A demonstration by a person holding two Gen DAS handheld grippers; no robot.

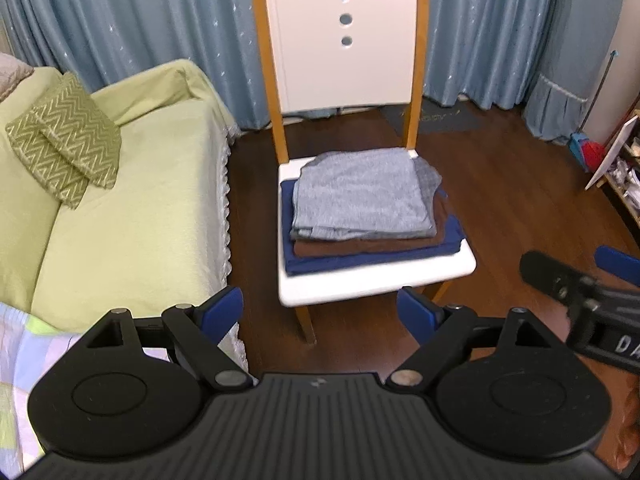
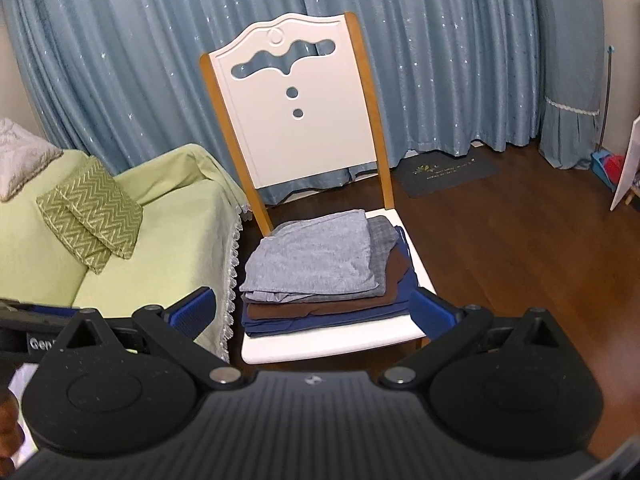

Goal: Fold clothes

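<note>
Your left gripper (image 1: 320,308) and right gripper (image 2: 310,312) both have jaws spread wide, holding nothing. Folded clothes stack (image 1: 368,208) sits on the white chair seat (image 1: 376,280), light-grey piece on top.

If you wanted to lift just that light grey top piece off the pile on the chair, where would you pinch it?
Probably the light grey garment at its near folded edge, coming in low from the front of the chair. That edge faces both open grippers, left gripper and right gripper, and shows layered folds above the brown garment, so fingers could slip between them.
</note>
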